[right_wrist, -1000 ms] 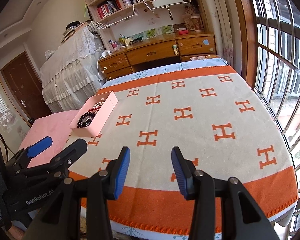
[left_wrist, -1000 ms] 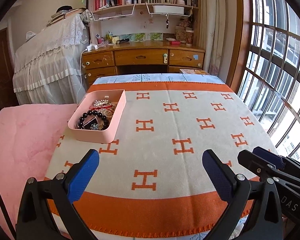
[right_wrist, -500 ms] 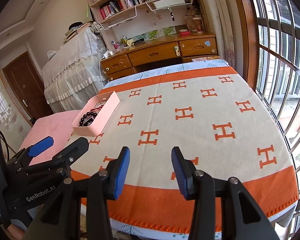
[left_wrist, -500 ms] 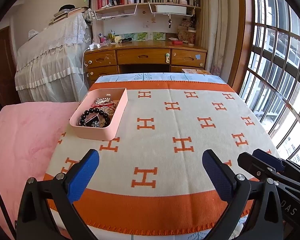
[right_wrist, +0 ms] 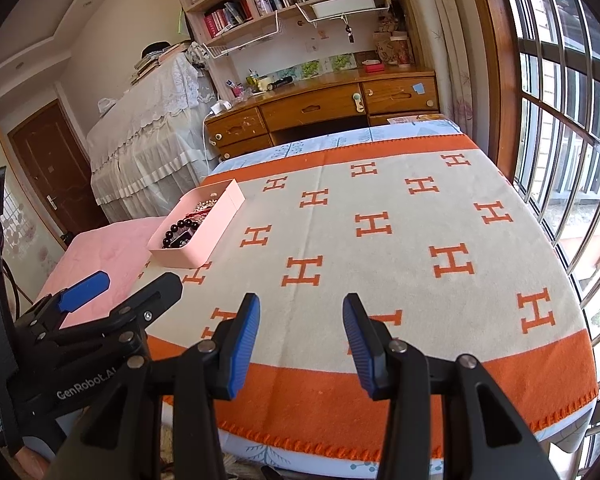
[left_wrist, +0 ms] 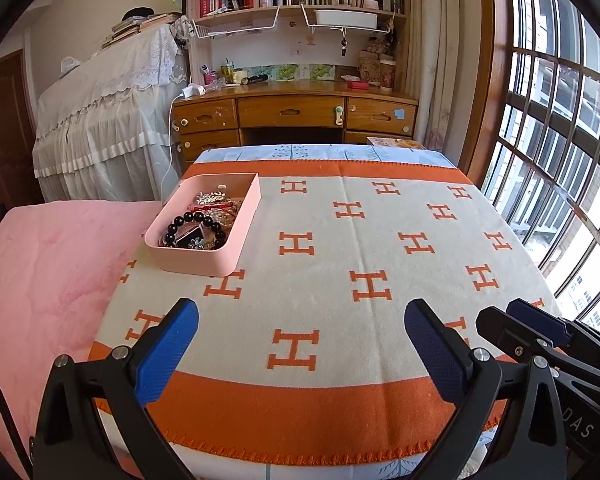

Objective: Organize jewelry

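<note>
A pink box [left_wrist: 204, 256] holds a black bead bracelet [left_wrist: 196, 220] on a tangle of what look like chains. It sits well ahead and left of the left gripper [left_wrist: 300, 320] and right gripper [right_wrist: 300, 320], both with jaws apart and empty, above an orange-bordered blanket [left_wrist: 340, 272]. A wooden desk [left_wrist: 296, 110] stands beyond.

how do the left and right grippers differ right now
The left gripper stands with its jaws spread wide, while the right gripper holds them noticeably narrower. The left gripper sits on the side nearer the pink box of jewelry; the right gripper is on the window side, farther from it. Both are empty, have blue pads on black fingers, and hover over the near orange border of the blanket.
</note>
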Action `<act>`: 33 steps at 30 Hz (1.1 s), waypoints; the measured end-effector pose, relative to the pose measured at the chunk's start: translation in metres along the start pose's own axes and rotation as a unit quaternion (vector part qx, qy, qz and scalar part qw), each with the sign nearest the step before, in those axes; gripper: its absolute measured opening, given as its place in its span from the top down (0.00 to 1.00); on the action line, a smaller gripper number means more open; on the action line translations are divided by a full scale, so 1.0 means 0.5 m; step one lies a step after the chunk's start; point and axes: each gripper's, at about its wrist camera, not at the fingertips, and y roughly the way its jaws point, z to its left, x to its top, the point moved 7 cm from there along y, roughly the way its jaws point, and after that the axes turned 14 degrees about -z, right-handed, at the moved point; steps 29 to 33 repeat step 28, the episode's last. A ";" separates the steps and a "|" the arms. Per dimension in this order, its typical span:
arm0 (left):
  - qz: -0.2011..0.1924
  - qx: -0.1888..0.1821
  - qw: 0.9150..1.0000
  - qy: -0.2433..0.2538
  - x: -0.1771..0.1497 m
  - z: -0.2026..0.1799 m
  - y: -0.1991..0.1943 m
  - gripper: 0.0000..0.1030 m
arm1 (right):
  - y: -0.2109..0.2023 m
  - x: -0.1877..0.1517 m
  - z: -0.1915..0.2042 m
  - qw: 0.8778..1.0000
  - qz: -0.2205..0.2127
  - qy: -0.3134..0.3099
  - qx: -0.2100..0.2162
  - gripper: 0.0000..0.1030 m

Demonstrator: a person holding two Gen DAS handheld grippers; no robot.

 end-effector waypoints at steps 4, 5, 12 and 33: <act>-0.003 0.003 1.000 0.000 -0.001 0.003 -0.004 0.01 | -0.002 -0.001 0.002 1.000 0.000 0.000 0.000 0.57; -0.002 0.003 1.000 0.000 -0.001 0.003 -0.004 0.01 | -0.002 0.000 0.000 1.000 0.000 0.000 0.000 0.57; -0.002 0.002 1.000 0.000 -0.003 0.003 -0.004 0.01 | -0.002 -0.002 0.001 1.000 -0.001 0.000 0.000 0.57; -0.001 0.002 1.000 0.000 -0.002 0.005 -0.005 0.01 | -0.001 -0.003 0.000 1.000 0.000 0.002 0.001 0.57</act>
